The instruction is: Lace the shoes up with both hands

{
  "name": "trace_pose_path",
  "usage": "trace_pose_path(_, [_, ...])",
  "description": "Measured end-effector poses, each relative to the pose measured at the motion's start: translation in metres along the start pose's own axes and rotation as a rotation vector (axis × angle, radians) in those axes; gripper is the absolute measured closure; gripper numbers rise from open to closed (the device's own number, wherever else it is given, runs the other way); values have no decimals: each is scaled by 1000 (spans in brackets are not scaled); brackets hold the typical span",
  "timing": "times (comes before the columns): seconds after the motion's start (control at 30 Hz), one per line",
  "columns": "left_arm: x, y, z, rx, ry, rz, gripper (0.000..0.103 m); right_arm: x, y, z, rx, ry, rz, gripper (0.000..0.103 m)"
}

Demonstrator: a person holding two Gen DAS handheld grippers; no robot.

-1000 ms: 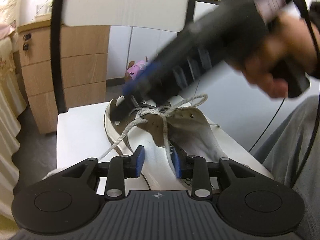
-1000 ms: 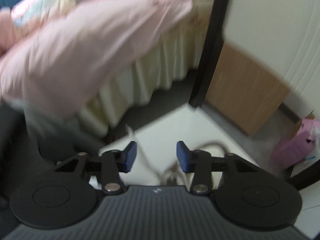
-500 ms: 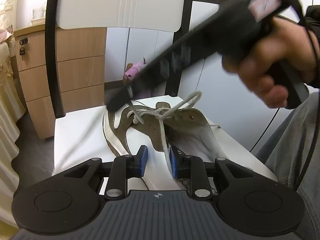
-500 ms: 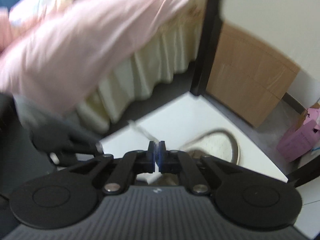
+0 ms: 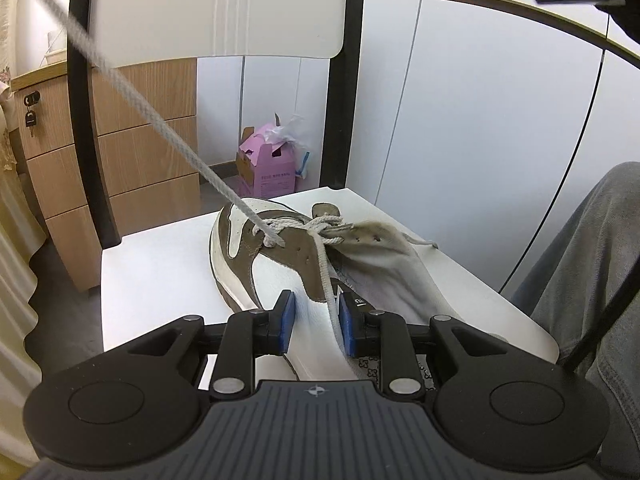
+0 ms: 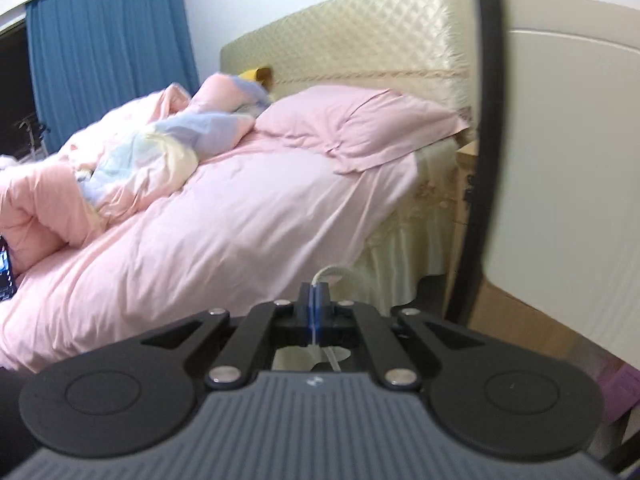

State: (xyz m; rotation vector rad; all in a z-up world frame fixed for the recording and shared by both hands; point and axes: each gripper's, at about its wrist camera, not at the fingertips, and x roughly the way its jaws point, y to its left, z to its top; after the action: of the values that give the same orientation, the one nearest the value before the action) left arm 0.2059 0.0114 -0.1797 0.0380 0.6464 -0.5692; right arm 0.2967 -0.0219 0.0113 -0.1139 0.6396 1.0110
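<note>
Shoe [image 5: 280, 264] lies on its side on the white chair seat [image 5: 160, 280], toe toward the chair back, tongue flopped open toward my left gripper [image 5: 314, 320]. Lace [image 5: 160, 120] is threaded through the eyelets nearest the toe and crosses there in a loose knot of strands; the eyelets nearer the collar are bare, so I judge the lacing partly along.

One strand runs taut from a toe-side eyelet up and away from the shoe, out of the left wrist view at its upper corner. My right gripper [image 6: 315, 300] has its jaws pressed together on a pale cord end, which curls out just past the tips; I take this to be that taut strand, pulled high to draw slack through the eyelet. The right view faces the bed [image 6: 240, 220], so the shoe is out of its sight.

A second strand drops from the crossing toward my left gripper and passes between its jaws, close to one blue pad [image 5: 346, 324]. Those jaws stand spread, not pinching it. I hold them near the collar, probably to catch this strand and steady the shoe against the pull.
</note>
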Motion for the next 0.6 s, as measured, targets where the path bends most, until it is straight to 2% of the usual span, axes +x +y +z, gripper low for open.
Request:
trace_pose_path(0.1, [-2,1,1,-22,-5,-2,76,15,1,-8,-5,58,-40,98])
trace_pose_path(0.17, [-3,2,1,-37,-8,-3,76,19,-1,-14,16,77,-57,88])
trace_pose_path(0.23, [-4,3,2,-51,-11,-4,73,8,-2,-22,28,59,-80,51])
trace_pose_path(0.27, [-5,4,2,-58,-12,-5,73,-1,-2,-25,36,42,-97,47])
trace_pose_path(0.4, [-10,7,4,-111,-33,5,70,-38,-5,-43,125,-30,-190,43])
trace_pose_path(0.53, [-13,10,5,-155,-58,39,65,-72,-9,-91,268,-67,-379,43])
trace_pose_path(0.6, [-13,9,5,-158,-59,40,65,-81,-13,-125,388,-65,-429,45])
